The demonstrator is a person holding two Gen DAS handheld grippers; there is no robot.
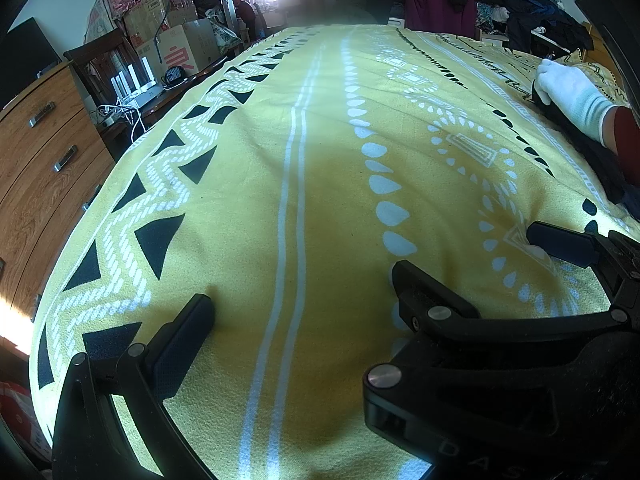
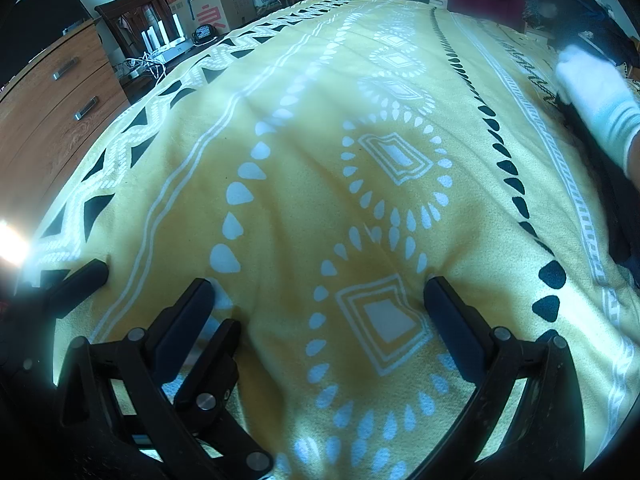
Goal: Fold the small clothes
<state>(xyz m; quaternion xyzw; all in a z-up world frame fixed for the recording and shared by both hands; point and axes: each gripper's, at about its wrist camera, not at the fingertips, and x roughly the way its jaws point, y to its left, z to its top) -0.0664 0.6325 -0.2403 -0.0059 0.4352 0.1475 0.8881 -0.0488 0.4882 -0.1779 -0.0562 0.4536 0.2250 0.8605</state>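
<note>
Currently both grippers, left [image 1: 300, 284] and right [image 2: 318, 286], rest spread wide and empty on the yellow bedspread [image 1: 320, 160]. Dark garment [image 1: 592, 152] lies at the bed's right edge under a gloved hand [image 1: 568, 88]. Risk: fingers snag bedspread instead of garment.

The yellow bedspread [image 1: 320, 184] lies bare ahead, giving wide passage. At its right edge a white-gloved hand [image 1: 568, 92] on dark clothing [image 1: 592, 152] blocks the way; drawers [image 1: 44, 152] flank the left.
</note>
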